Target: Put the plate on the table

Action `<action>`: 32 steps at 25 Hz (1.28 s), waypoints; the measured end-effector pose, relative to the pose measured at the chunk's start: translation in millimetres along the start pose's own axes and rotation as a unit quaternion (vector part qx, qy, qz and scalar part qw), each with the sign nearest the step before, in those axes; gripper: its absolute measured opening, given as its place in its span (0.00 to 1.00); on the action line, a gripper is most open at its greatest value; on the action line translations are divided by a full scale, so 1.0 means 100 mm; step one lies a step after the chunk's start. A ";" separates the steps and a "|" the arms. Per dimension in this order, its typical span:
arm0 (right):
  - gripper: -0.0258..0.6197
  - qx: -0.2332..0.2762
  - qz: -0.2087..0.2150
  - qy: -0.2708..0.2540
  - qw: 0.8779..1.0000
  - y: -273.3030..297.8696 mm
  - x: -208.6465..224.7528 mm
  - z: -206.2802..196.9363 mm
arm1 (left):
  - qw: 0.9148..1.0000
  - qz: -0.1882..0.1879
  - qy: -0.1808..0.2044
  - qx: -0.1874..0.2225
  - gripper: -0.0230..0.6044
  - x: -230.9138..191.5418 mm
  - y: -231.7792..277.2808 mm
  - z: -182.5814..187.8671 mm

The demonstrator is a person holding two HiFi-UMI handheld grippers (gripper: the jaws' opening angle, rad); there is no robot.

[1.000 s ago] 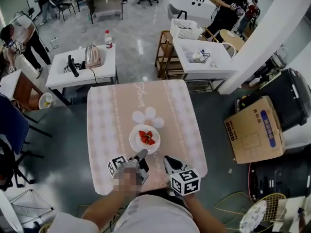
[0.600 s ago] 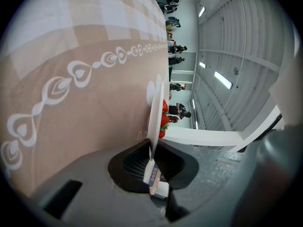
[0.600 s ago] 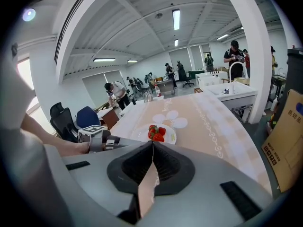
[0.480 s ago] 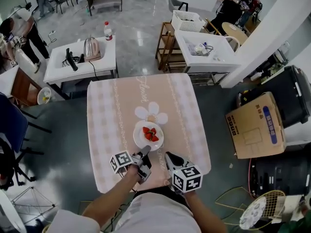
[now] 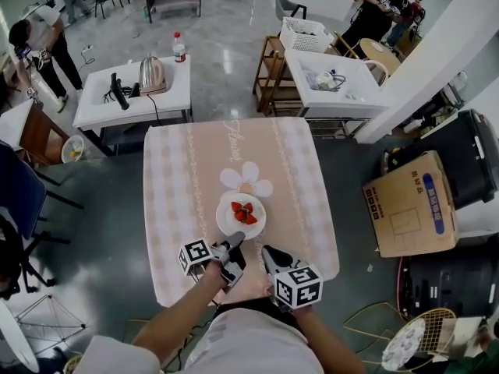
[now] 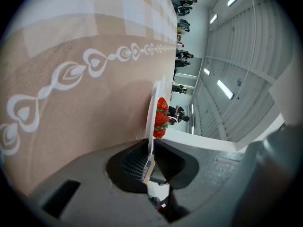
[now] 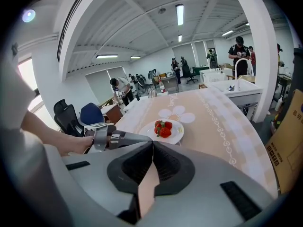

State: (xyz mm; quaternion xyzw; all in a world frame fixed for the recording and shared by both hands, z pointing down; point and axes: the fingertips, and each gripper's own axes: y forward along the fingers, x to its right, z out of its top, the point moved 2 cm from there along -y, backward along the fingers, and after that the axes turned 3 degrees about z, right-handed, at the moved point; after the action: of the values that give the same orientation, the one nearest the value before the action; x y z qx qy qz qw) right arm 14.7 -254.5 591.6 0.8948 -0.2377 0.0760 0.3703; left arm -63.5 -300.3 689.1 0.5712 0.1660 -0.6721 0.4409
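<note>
Where the person's forearms enter the head view from below, each hand holds one gripper over the near edge of the worktop (image 5: 171, 209). The right gripper (image 5: 266, 250) sits just right of the plate's near rim and does not touch it. Its fingers are pressed together with nothing between them, and its marker cube (image 5: 298, 287) faces upward.

The left gripper (image 5: 235, 242) points toward the far edge and reaches the near rim of the plate (image 5: 224, 221). In the left gripper view the thin white rim runs between the two fingers, which pinch it on both faces. These fingers are opening at this moment, with the rim between them.

The plate lies close to the near edge of the worktop, about midway between the left and right edges. As far as the views show, its underside rests on the pink patterned cloth (image 5: 300, 209). A small heap of strawberries (image 5: 242, 213) occupies the plate's centre.

Just beyond the plate, toward the far edge, a white flower print (image 5: 246, 179) marks the cloth, close to the far rim.

Past the far left corner of the worktop stands a white table (image 5: 171, 104) carrying a kettle (image 5: 152, 74) and a bottle (image 5: 180, 47). On the floor off the right edge lies a cardboard box (image 5: 405, 205).
</note>
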 end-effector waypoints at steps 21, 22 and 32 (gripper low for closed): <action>0.05 -0.005 0.014 0.002 1.000 -0.01 -0.03 -0.08 | 0.938 0.188 0.292 0.000 0.37 0.06 -0.23 0.04; 0.05 -0.005 0.016 0.002 1.000 -0.01 -0.03 -0.08 | 0.932 0.200 0.302 0.001 0.38 0.05 -0.24 0.05; 0.05 -0.003 0.024 0.004 1.000 -0.05 0.00 -0.11 | 0.923 0.209 0.322 0.013 0.41 0.07 -0.32 0.03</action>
State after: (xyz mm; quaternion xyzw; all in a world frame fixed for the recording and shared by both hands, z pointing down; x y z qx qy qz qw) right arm 17.5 -243.4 595.9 0.8874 -0.2573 0.0879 0.3722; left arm -90.0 -287.8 674.4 0.7841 0.1670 -0.3468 0.4868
